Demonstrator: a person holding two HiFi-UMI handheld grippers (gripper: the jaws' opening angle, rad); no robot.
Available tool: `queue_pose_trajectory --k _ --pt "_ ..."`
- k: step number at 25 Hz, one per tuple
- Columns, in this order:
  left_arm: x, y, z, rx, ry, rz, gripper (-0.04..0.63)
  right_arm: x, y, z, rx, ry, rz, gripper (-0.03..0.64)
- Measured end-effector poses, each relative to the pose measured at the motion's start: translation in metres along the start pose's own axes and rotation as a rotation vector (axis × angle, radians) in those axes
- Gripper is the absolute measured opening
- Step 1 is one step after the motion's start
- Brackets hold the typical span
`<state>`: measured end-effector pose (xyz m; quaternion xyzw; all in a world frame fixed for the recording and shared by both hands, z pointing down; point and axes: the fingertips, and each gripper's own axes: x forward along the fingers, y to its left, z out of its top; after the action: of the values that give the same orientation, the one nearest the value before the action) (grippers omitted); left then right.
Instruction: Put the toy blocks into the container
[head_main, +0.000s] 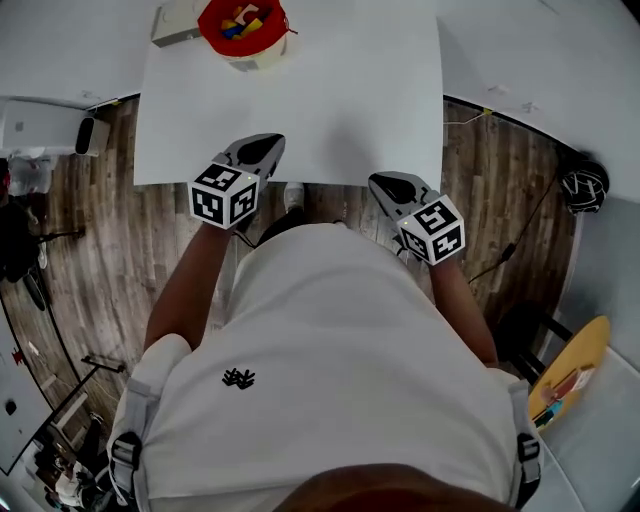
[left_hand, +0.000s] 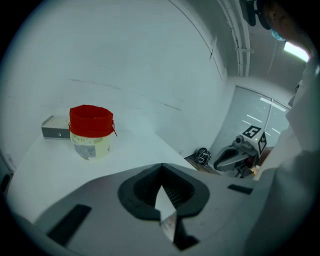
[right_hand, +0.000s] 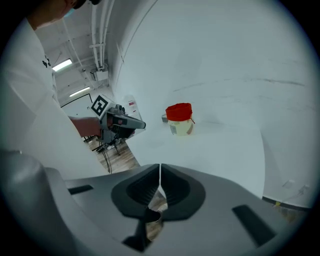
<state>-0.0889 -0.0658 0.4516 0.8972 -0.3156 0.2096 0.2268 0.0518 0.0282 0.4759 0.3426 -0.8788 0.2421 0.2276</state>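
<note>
We held our left gripper (head_main: 262, 148) and right gripper (head_main: 392, 186) by the near edge of the table (head_main: 340, 110), both pinched together on nothing. The container (head_main: 258, 58) stood upright at the far left, blocks (head_main: 240, 22) inside.

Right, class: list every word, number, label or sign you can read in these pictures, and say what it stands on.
No text here can be read.
container: the print on its pale label is too blurred to read.
marker cubes: black-and-white square patterns, no words.
shirt emblem: a small black mark, no letters legible.
</note>
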Motion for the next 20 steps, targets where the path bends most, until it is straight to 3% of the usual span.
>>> queue_pose_trajectory --k 3,7,14,20 --pt "-0.011 -0.04 -0.026 -0.014 0.01 0.001 0.006 -0.014 0.011 -0.008 -0.026 -0.019 0.038 0.011" --pt "-0.021 -0.08 -0.042 0.043 -0.002 0.032 0.006 -0.028 0.021 -0.017 -0.058 -0.052 0.076 0.011" --pt "-0.038 -0.116 -0.073 0.001 -0.016 0.071 0.006 -0.046 0.047 -0.037 -0.079 -0.084 0.123 0.009" --pt "-0.044 -0.152 -0.089 0.032 -0.013 0.08 0.006 -0.075 0.067 -0.056 -0.099 -0.108 0.14 0.008"
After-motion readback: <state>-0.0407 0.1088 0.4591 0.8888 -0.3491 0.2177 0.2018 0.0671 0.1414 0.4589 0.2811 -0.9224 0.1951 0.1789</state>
